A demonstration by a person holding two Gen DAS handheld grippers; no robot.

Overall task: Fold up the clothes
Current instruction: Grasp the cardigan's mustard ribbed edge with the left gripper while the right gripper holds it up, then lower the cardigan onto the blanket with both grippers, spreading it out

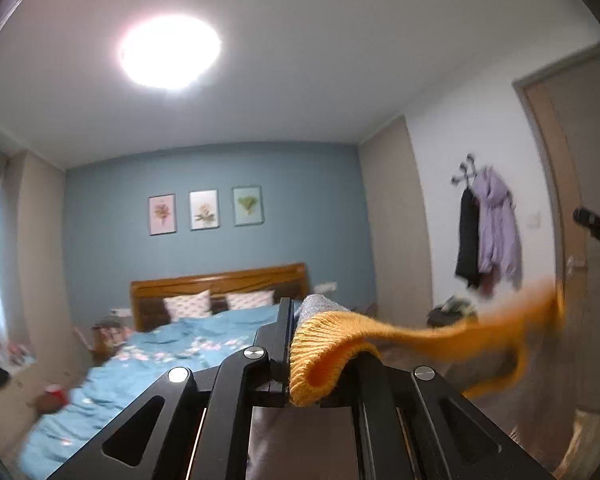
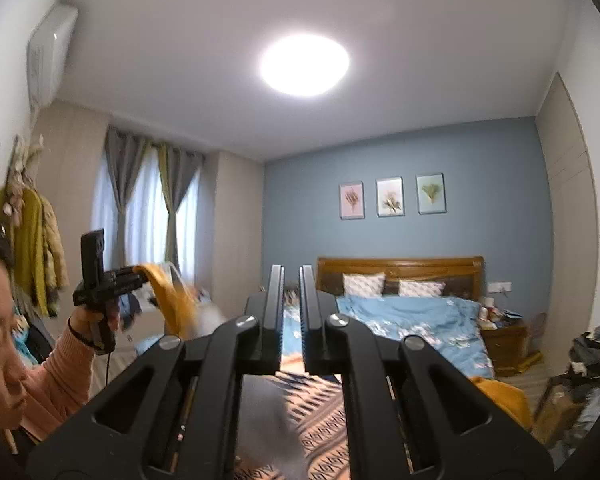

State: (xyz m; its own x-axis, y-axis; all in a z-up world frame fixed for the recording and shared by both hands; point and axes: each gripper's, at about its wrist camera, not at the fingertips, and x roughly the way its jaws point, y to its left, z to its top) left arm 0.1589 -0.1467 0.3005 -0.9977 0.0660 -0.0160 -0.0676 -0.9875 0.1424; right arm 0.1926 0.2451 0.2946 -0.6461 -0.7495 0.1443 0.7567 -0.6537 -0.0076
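Left wrist view shows the left gripper (image 1: 324,344) with its fingers clamped on the yellow knit garment (image 1: 340,344), held high so it hangs free (for folding, probably). Right gripper (image 2: 291,308) holds nothing, fingers narrowly apart.

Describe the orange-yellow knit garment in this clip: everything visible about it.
The orange-yellow knit garment looks like ribbed, stretchy wool with a rolled hem or cuff. That edge is pinched in the left claw, which is shut on it beside a grey fabric layer. From there it streams rightward, motion-blurred, held up in the air. In the right wrist view it drapes down from the raised left claw. The right claw stands slightly apart, holding nothing. The garment's full shape cannot be made out.
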